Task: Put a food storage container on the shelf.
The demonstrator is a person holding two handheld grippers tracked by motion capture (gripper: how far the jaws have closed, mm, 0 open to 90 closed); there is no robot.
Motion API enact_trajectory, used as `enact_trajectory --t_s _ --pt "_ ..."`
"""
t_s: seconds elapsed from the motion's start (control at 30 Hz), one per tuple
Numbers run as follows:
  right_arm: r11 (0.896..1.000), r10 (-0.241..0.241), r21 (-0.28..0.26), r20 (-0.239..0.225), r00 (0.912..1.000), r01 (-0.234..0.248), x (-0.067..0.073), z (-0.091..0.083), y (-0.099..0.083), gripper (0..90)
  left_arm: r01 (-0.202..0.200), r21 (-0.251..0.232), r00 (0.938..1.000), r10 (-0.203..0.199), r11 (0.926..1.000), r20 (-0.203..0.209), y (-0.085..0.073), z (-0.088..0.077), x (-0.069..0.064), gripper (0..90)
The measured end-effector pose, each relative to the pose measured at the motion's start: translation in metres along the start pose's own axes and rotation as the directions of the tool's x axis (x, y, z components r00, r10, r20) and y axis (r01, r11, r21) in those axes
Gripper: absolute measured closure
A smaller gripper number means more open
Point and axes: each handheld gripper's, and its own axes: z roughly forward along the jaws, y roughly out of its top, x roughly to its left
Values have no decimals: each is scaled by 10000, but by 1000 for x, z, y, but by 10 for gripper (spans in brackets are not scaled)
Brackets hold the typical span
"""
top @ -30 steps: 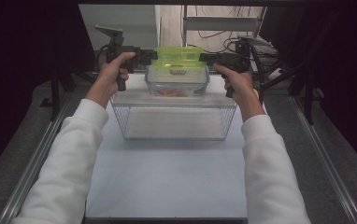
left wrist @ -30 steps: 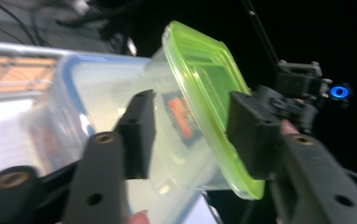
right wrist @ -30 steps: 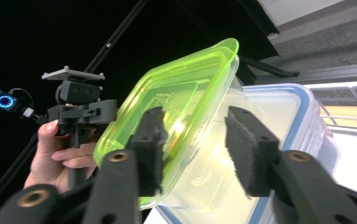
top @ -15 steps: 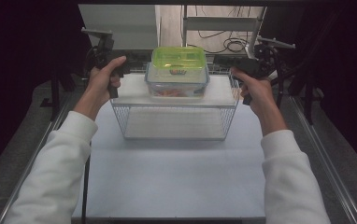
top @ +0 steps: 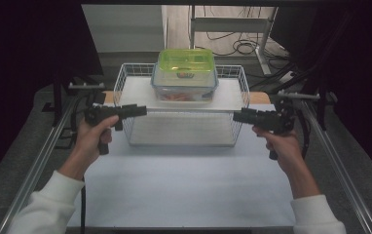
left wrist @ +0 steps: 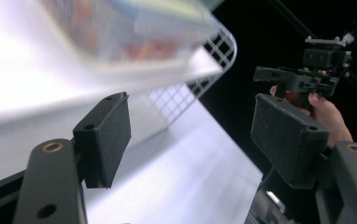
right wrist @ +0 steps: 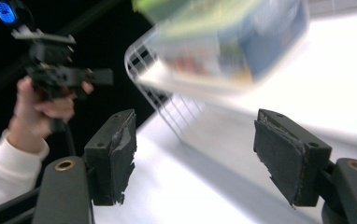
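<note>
While the green-lidded container point(top: 186, 74) is seated on the white board point(top: 140, 92) across the wire basket point(top: 125, 78) on the counter point(top: 184, 180), the left tool point(top: 140, 110) and right tool point(top: 238, 116) are held beside that basket, apart from it; their jaws have just been opening and are spread with nothing between.

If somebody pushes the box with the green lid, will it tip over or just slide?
The lidded food container looks low and wide with a flat bottom, so it would probably slide, not tip. Its clear plastic sides look smooth, so perhaps slippery. It sits on a white board across the wire basket, so a hard shove might send it off the edge.
</note>
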Motion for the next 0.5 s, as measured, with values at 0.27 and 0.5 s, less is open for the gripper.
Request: enact_trajectory --t_s 0.27,0.5 --pt "9947 -423 936 -27 9991 424 1 1 -64 289 -253 588 9989 276 9979 -389 -73 -2 8 290" --pt "9811 -535 1866 46 9986 517 3 9 -118 289 -483 1609 9937 638 9858 -925 -127 5 15 295"
